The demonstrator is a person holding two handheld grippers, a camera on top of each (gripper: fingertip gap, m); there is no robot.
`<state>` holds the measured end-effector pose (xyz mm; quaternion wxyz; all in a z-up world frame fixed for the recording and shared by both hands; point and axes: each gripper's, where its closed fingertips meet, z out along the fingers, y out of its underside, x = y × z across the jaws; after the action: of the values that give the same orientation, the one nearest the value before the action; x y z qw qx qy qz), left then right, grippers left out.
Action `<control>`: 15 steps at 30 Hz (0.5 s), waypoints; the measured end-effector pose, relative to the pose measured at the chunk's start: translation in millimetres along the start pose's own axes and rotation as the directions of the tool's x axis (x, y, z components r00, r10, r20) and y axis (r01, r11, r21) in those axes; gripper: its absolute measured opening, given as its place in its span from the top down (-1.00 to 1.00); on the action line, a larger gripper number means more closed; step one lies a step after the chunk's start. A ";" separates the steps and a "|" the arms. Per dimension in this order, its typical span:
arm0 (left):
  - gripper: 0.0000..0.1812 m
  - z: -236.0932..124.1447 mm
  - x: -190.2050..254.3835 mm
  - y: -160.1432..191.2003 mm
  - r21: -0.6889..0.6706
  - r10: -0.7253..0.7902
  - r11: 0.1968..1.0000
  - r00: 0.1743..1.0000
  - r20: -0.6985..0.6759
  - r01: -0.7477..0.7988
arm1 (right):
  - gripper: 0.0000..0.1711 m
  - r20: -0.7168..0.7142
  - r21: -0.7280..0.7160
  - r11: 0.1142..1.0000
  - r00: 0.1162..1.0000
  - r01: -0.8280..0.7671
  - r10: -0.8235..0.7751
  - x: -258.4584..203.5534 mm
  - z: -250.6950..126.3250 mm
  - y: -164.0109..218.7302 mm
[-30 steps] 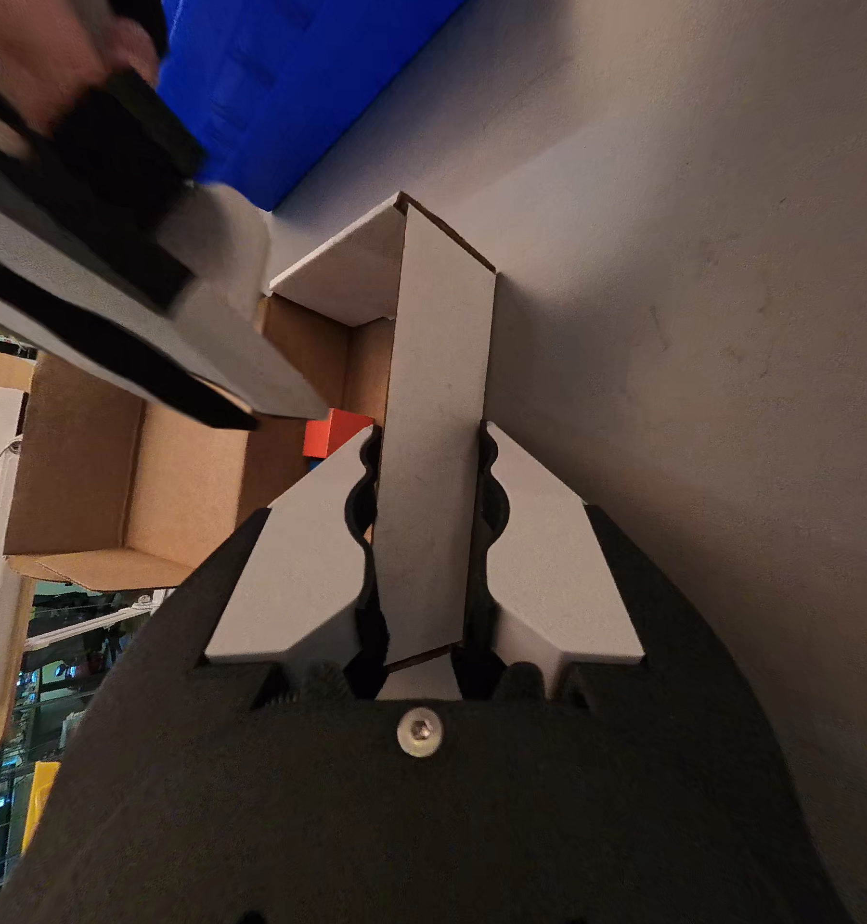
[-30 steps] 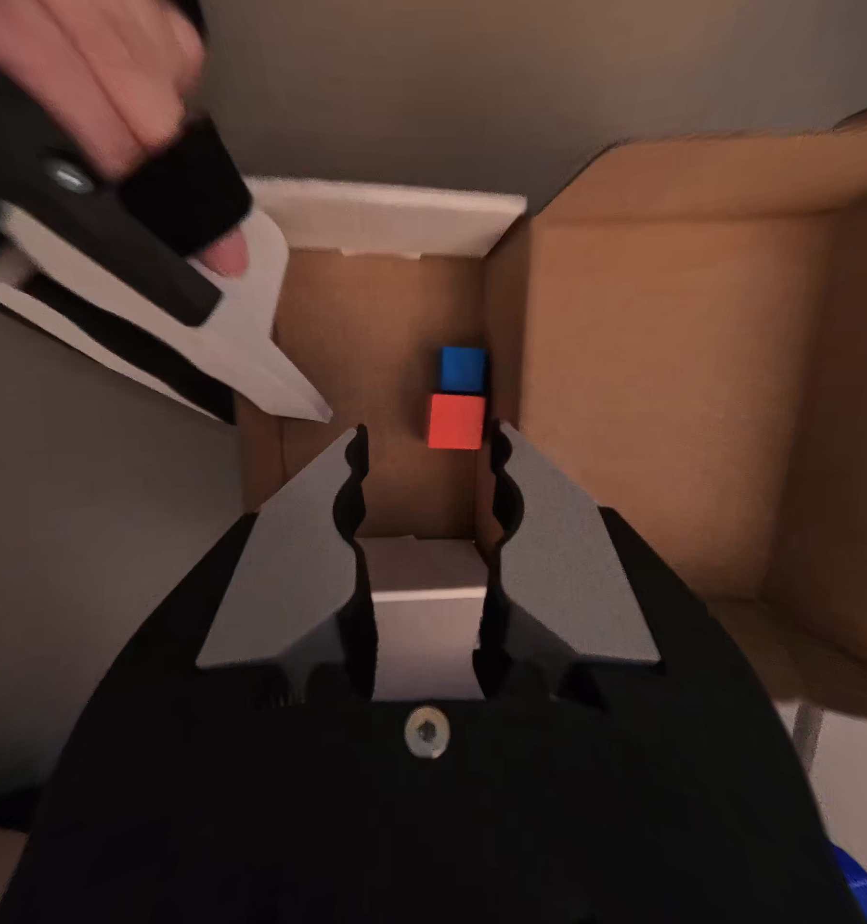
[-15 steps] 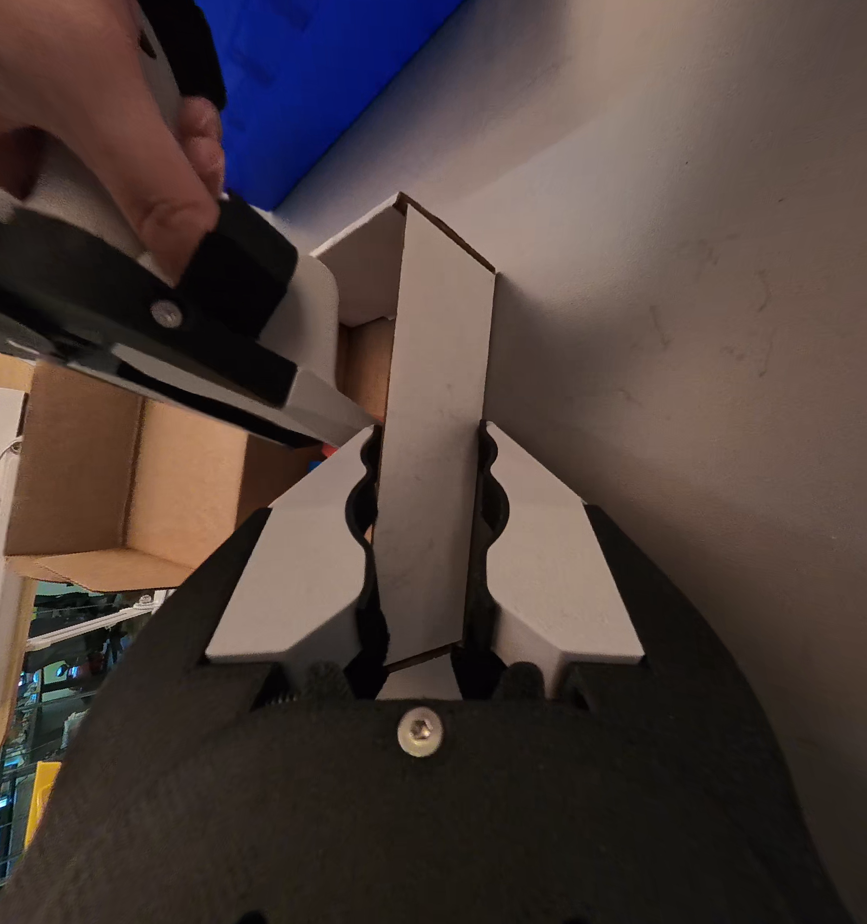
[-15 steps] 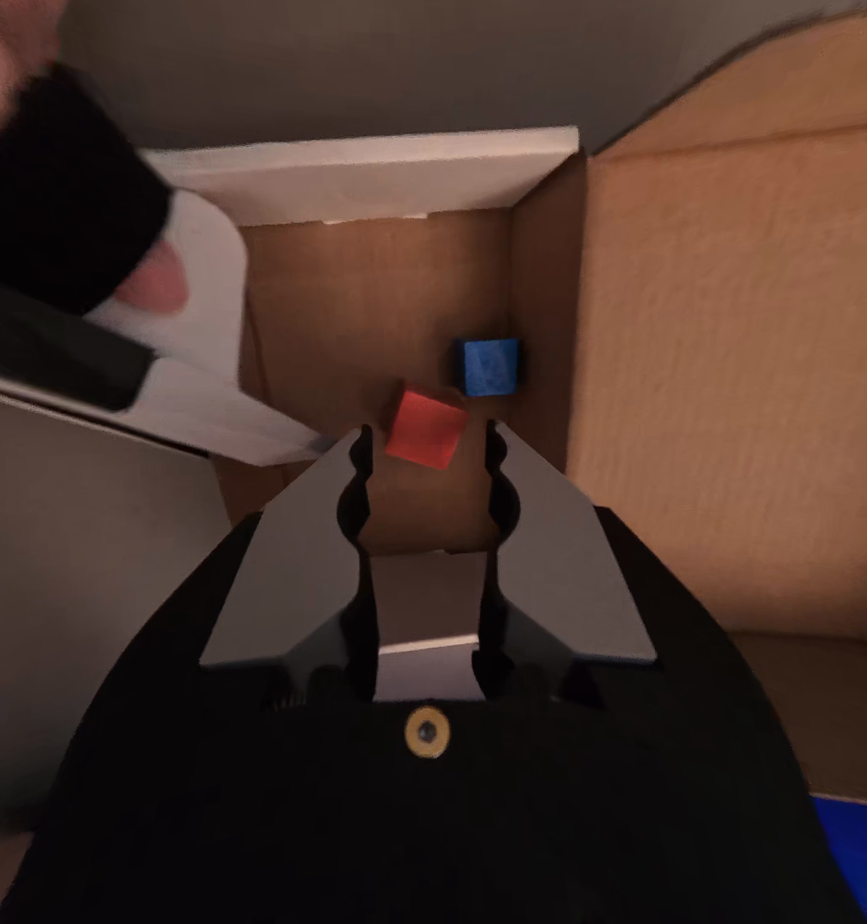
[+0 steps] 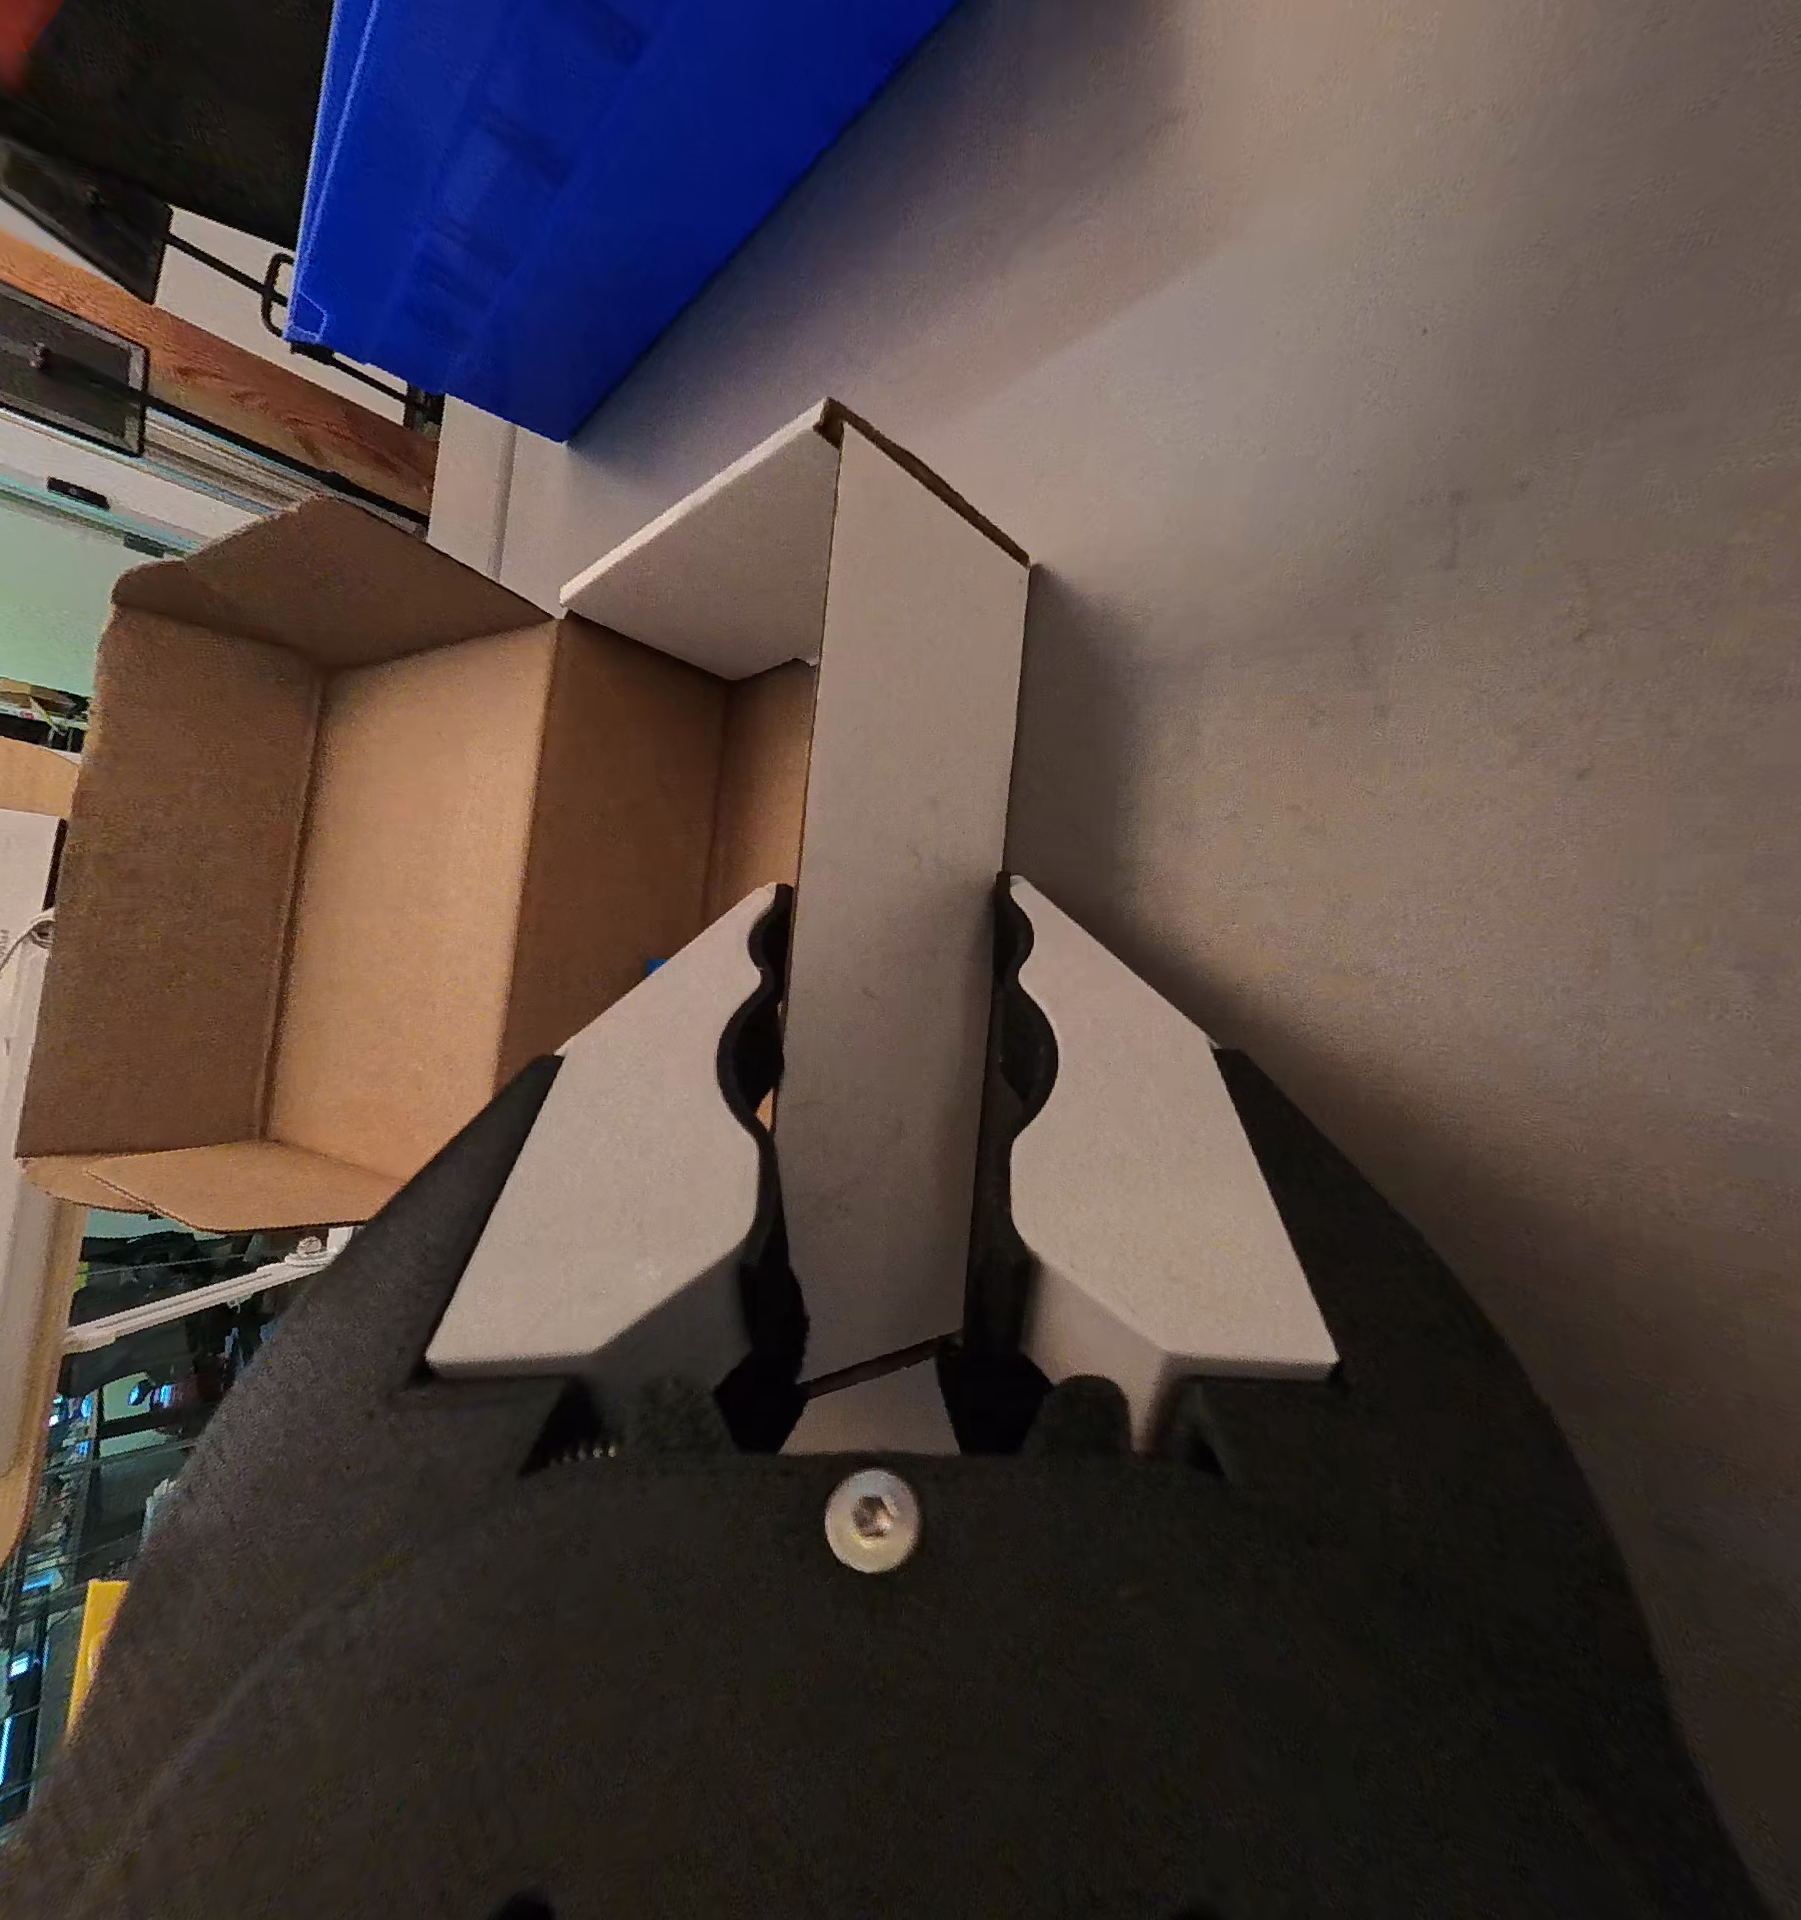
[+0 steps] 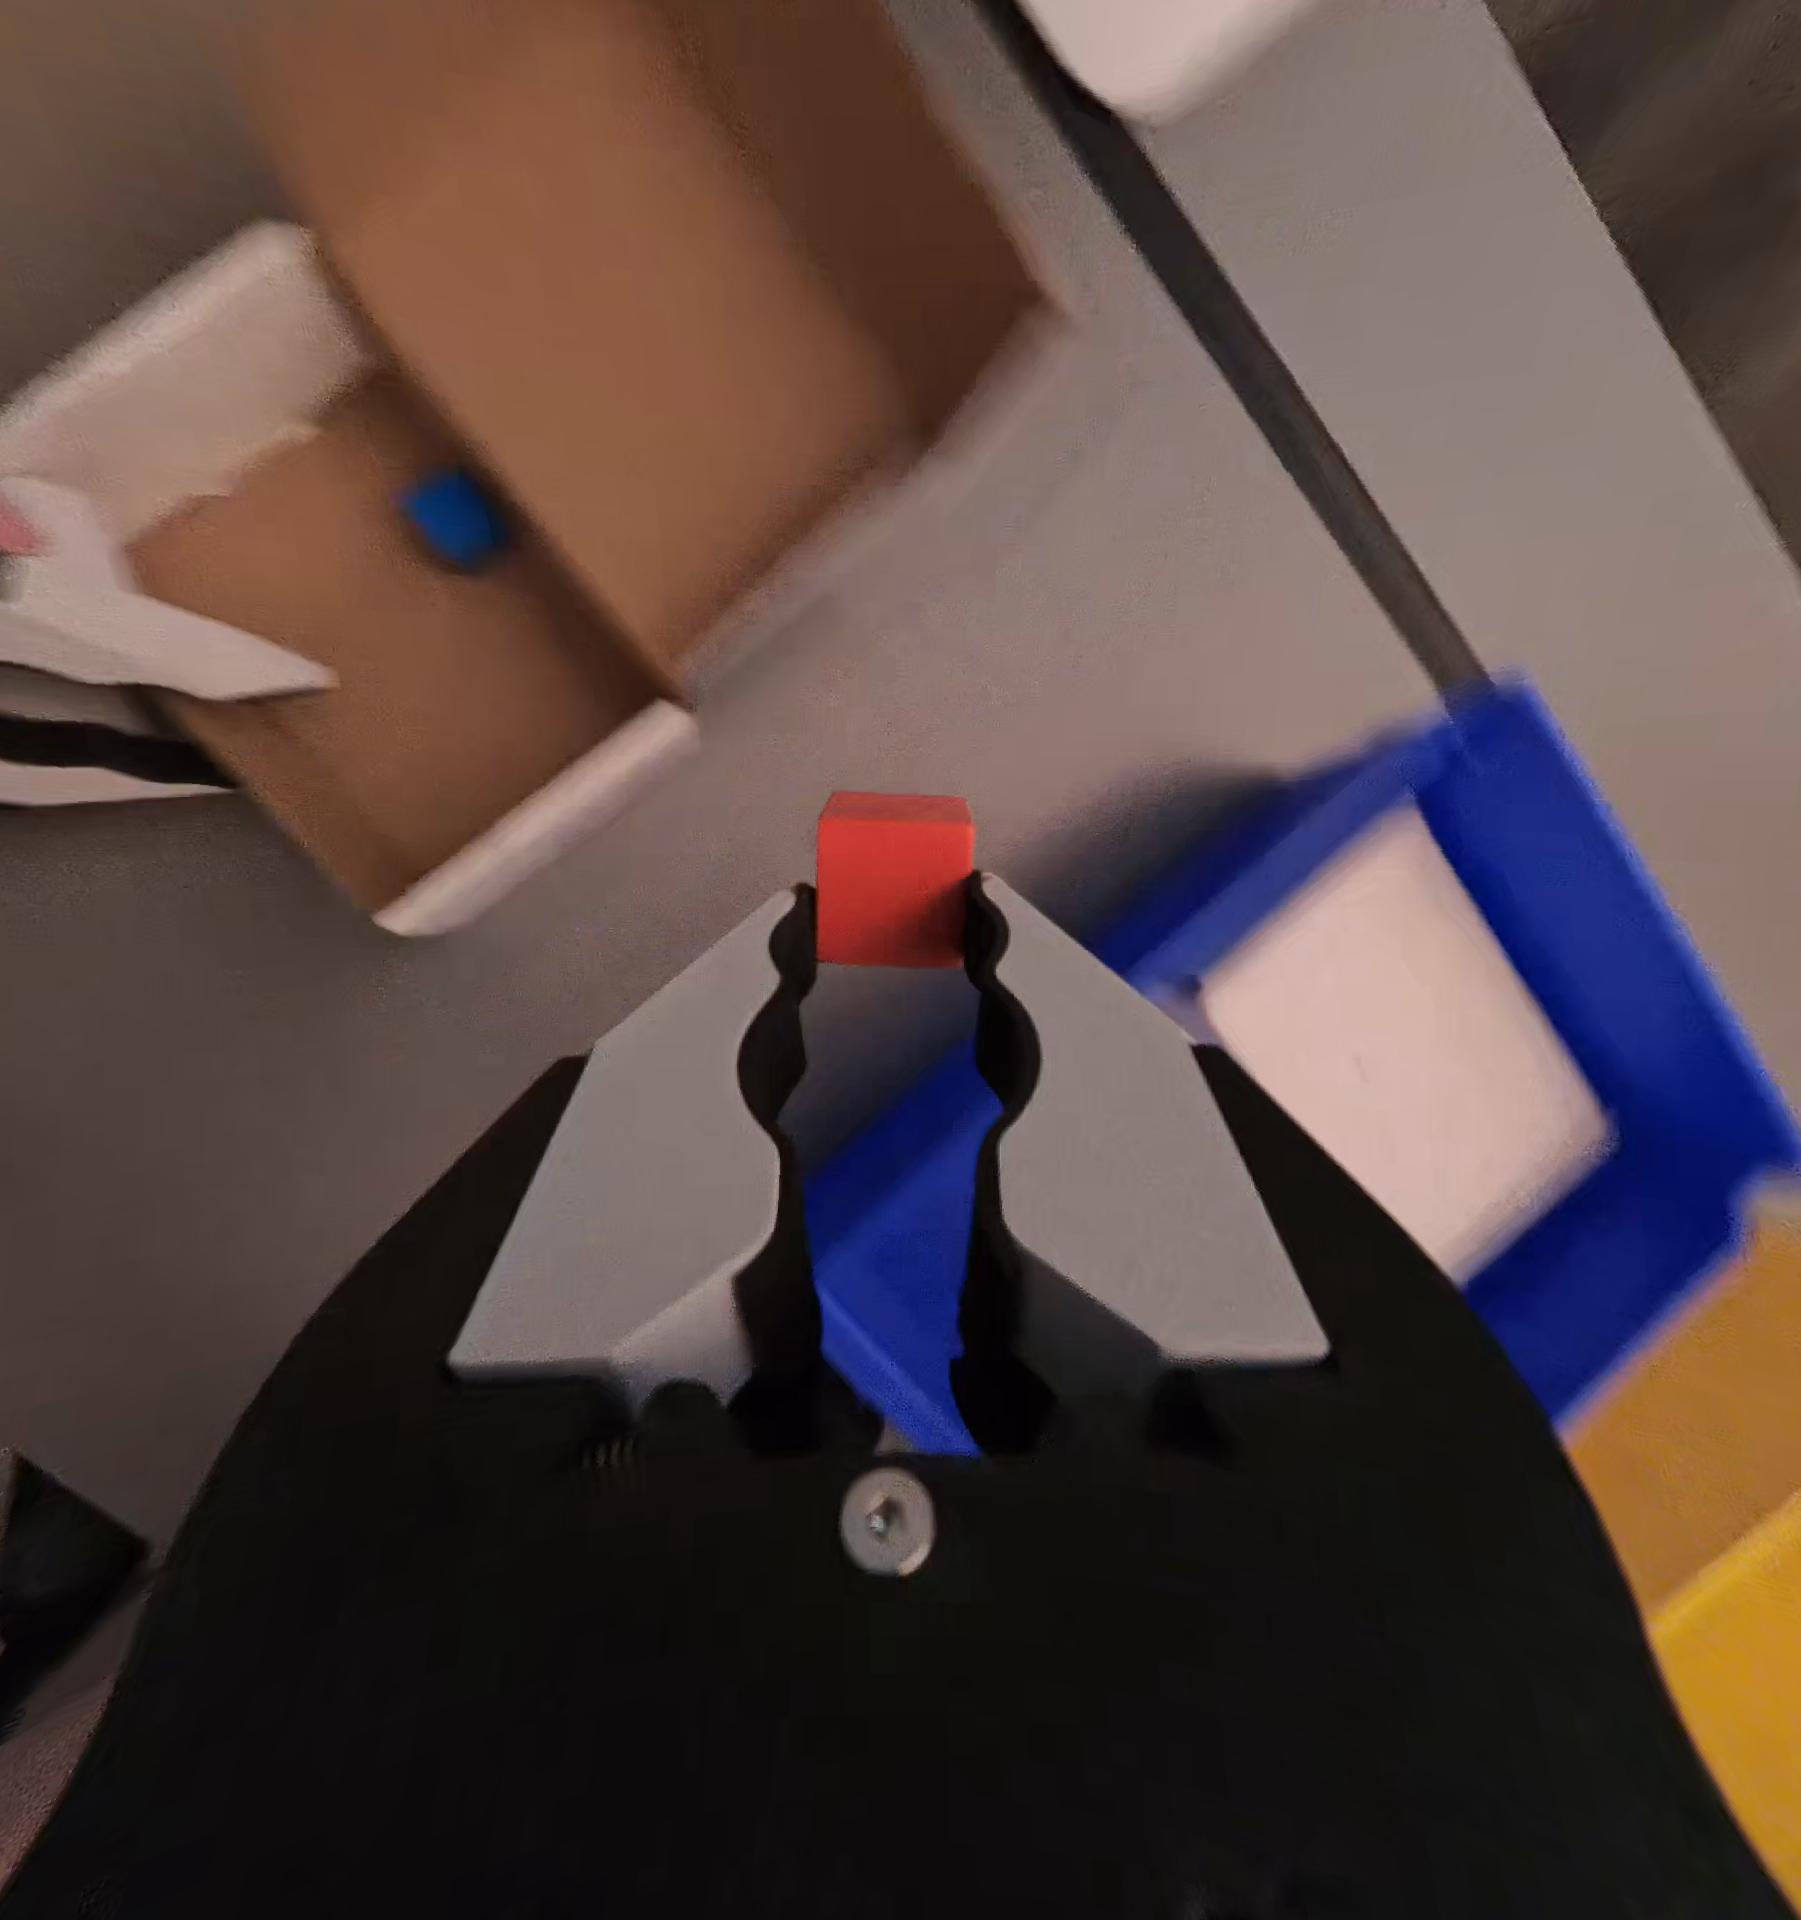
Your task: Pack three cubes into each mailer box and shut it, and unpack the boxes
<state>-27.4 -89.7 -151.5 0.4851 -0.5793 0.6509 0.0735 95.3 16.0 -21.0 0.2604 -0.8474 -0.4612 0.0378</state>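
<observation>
My left gripper (image 5: 891, 894) is shut on the white side wall (image 5: 906, 727) of the open mailer box (image 5: 408, 883) and holds it on the grey table. My right gripper (image 6: 891, 894) is shut on a red cube (image 6: 894, 883) and holds it in the air, above the table between the box and a blue bin. A blue cube (image 6: 449, 520) lies inside the box (image 6: 553, 821) against its wall. In the left wrist view only a sliver of this cube (image 5: 653, 966) shows beside my left finger. The left gripper's finger (image 6: 148, 644) shows at the box's left side in the right wrist view.
A blue plastic bin (image 6: 1602, 883) with a white object (image 6: 1395, 1060) in it stands right of the box. It also shows behind the box in the left wrist view (image 5: 563, 187). A yellow surface (image 6: 1706, 1558) lies at lower right. The box lid (image 5: 200, 831) stands open. The grippers' ends are close to 20 cm from one another.
My right gripper closed on the red cube, lifted it out of the box and swung right toward the blue bin. The left gripper kept its hold on the box wall.
</observation>
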 end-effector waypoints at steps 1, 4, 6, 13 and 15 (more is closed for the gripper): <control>0.59 0.1 0.0 -0.1 -0.001 0.000 1.000 1.000 0.000 0.000 | 0.67 -0.041 -0.026 0.994 0.993 -0.109 0.108 26.3 -7.6 23.9; 0.59 0.4 -0.1 -0.3 -0.001 0.004 1.000 1.000 0.002 -0.004 | 0.67 -0.108 -0.146 0.903 0.914 -0.404 0.391 82.8 -5.4 99.1; 0.60 0.6 -0.1 -0.5 -0.001 0.006 1.000 1.000 0.003 -0.006 | 0.67 -0.086 -0.228 0.828 0.857 -0.513 0.508 95.4 7.7 132.7; 0.60 0.7 0.0 -0.4 0.000 0.008 1.000 1.000 0.004 -0.008 | 0.67 -0.009 -0.371 0.781 0.843 -0.503 0.538 96.8 53.5 163.3; 0.60 0.7 0.0 -0.4 0.001 0.006 1.000 1.000 0.004 -0.006 | 0.67 -0.043 -0.434 0.759 0.852 -0.486 0.521 97.7 65.4 175.3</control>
<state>-26.7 -89.4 -151.7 0.4863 -0.5770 0.6519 0.0759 264.9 43.9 -143.5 0.0289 -0.9736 -0.2231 0.0380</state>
